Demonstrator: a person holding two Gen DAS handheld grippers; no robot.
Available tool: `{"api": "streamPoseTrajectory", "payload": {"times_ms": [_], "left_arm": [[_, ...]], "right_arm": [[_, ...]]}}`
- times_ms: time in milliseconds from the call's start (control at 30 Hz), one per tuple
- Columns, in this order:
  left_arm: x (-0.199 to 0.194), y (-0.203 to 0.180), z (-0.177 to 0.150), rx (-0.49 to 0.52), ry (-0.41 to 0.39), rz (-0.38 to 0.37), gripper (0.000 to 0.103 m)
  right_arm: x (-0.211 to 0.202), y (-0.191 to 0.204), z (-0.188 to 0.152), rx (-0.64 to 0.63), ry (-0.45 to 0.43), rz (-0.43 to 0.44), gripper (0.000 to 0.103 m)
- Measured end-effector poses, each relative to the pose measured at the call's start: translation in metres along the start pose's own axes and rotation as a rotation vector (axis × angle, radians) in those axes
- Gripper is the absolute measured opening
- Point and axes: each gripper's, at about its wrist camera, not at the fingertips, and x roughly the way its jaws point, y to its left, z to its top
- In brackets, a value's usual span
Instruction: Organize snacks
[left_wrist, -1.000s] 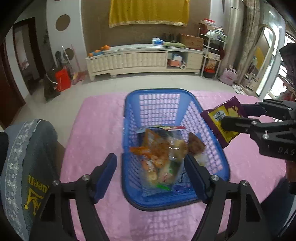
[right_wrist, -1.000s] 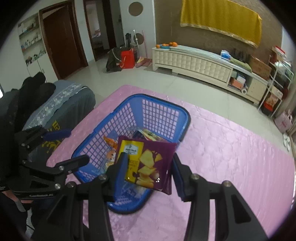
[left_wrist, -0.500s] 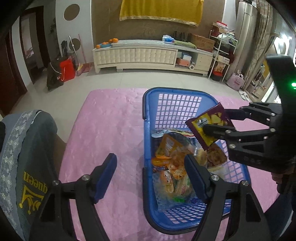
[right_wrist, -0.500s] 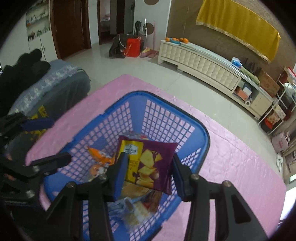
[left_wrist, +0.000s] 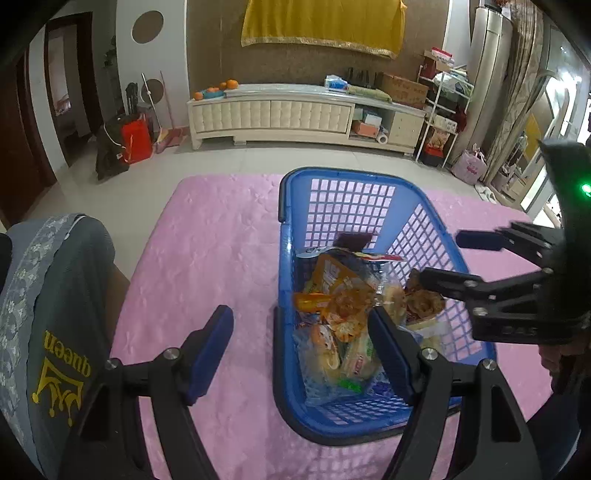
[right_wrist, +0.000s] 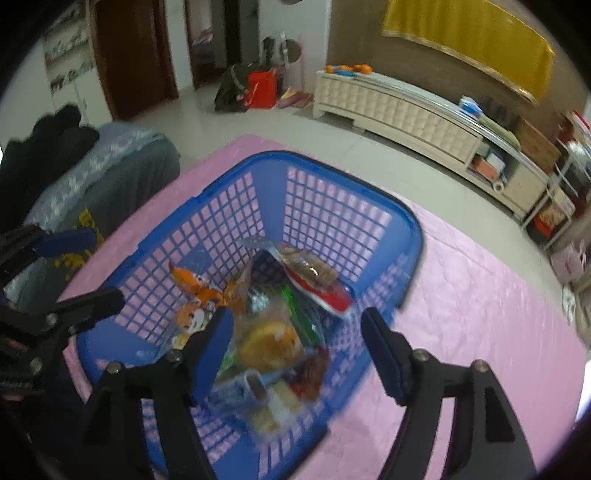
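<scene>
A blue plastic basket (left_wrist: 347, 184) stands on the pink tablecloth (left_wrist: 221, 240) and holds several snack packets (left_wrist: 343, 302). The dark purple chip bag (left_wrist: 352, 240) lies at the basket's far end, mostly hidden. My left gripper (left_wrist: 301, 347) is open and empty, straddling the basket's near left wall. My right gripper (right_wrist: 295, 339) is open and empty above the basket (right_wrist: 332, 206); it also shows at the right of the left wrist view (left_wrist: 443, 258). The snacks (right_wrist: 273, 339) look blurred in the right wrist view.
A grey chair back with yellow lettering (left_wrist: 55, 314) stands at the table's left edge. A cream TV cabinet (left_wrist: 288, 110) lines the far wall beyond the tiled floor. A red bag (left_wrist: 136, 136) sits on the floor at the left.
My right gripper has opened and let go of the purple chip bag, which has dropped into the basket. The left gripper has shifted slightly left, staying open.
</scene>
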Motion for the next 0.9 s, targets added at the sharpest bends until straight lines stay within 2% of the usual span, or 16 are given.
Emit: {"api": "streamPoseTrajectory", "payload": {"times_ms": [267, 467, 533, 700, 867, 900], "left_arm": [[-0.049, -0.034, -0.019, -0.01, -0.111, -0.009, 0.074], [-0.09, -0.081, -0.039, 0.105, -0.231, 0.009, 0.074], [-0.1, -0.091, -0.046, 0.102, -0.26, -0.004, 0.074], [-0.123, -0.115, -0.062, 0.083, -0.328, -0.008, 0.074], [-0.14, -0.136, -0.081, 0.094, -0.39, -0.029, 0.077], [-0.142, -0.14, -0.085, 0.096, -0.393, -0.032, 0.083]], "right_arm": [[-0.064, -0.019, -0.041, 0.156, -0.103, -0.03, 0.078], [-0.113, -0.023, -0.077, 0.231, -0.198, -0.062, 0.08], [-0.129, -0.023, -0.089, 0.254, -0.236, -0.079, 0.085], [-0.164, -0.022, -0.124, 0.303, -0.304, -0.129, 0.088], [-0.188, -0.011, -0.149, 0.284, -0.354, -0.18, 0.09], [-0.191, -0.011, -0.154, 0.288, -0.363, -0.185, 0.093]]}}
